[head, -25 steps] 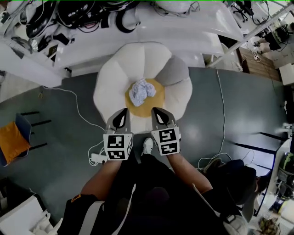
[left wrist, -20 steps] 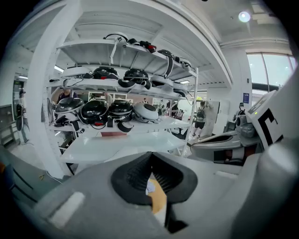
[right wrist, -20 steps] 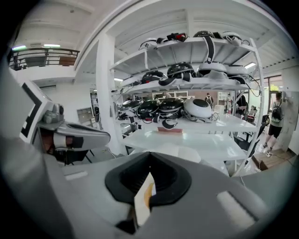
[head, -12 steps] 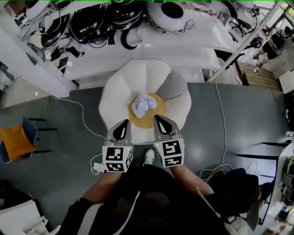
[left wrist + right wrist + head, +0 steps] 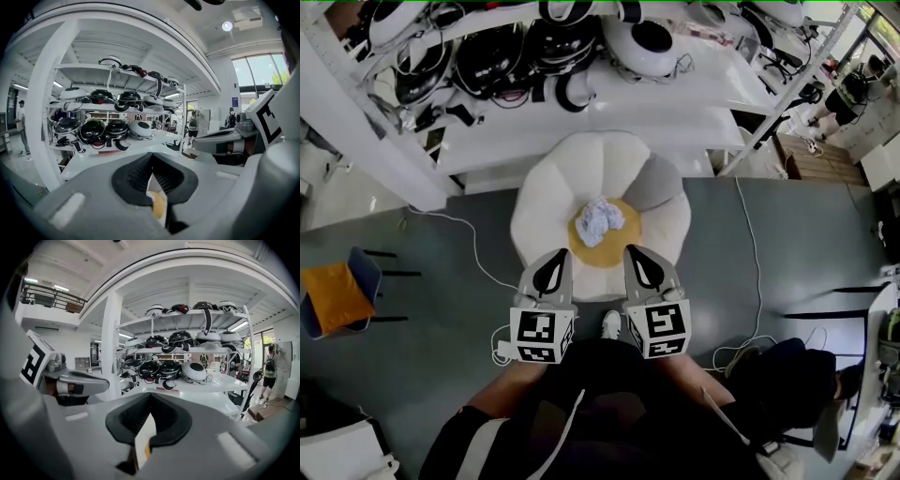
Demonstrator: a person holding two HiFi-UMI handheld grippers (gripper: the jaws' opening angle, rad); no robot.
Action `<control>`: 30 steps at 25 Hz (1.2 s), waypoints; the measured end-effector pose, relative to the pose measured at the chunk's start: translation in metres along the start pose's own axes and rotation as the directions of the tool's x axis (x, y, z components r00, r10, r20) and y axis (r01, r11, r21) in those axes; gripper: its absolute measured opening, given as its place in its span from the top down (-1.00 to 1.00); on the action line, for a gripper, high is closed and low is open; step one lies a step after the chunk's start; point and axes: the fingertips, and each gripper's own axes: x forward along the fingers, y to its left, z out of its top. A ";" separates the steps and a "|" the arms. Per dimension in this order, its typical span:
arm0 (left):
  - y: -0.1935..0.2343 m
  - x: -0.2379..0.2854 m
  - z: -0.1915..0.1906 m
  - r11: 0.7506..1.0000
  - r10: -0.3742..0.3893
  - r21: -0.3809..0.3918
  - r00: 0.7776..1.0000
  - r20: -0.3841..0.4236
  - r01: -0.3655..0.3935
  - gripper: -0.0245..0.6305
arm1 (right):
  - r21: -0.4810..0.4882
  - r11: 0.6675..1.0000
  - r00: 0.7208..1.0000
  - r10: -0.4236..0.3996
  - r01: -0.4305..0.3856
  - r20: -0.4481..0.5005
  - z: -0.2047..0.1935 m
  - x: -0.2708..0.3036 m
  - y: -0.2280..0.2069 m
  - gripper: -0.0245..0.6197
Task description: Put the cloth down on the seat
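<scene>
the left gripper [image 5: 151, 158] is seen with its jaws closed together, and nothing is held between them; the same is seen of the right gripper [image 5: 150, 401], whose jaws are pressed tip to tip on nothing. in the head view both are held side by side, just short of the near edge of the seat [image 5: 546, 202], and a white shoe [image 5: 611, 325] is shown on the floor [image 5: 769, 244] between them. the cloth [image 5: 600, 221], a crumpled pale bundle, is found lying on the yellow centre [image 5: 628, 246] of the white, petal-shaped seat, apart from both grippers. a grey petal [image 5: 654, 182] is set at the seat's far right. beyond the seat a white table [image 5: 609, 112] is placed, and helmets [image 5: 511, 56] are stacked on the rack [image 5: 366, 122] above it. a white cable [image 5: 455, 230] is trailed across the floor at left, near an orange cushion [image 5: 336, 295].
</scene>
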 end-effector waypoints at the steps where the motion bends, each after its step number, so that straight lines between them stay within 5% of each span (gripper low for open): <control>1: 0.004 -0.008 0.001 1.000 -0.004 0.002 1.000 0.004 0.004 0.93 | -0.003 1.000 1.000 -0.007 0.007 0.002 0.002 -0.003 0.007 0.92; 15: 0.021 -0.081 -0.002 0.997 -0.081 0.024 0.996 0.046 0.080 0.93 | -0.004 0.999 0.999 -0.050 0.050 -0.011 -0.001 -0.040 0.085 0.92; 30: 0.011 -0.101 -0.027 0.994 -0.107 0.033 0.994 0.023 0.106 0.93 | 0.019 0.995 0.994 -0.094 0.095 -0.050 -0.032 -0.062 0.098 0.92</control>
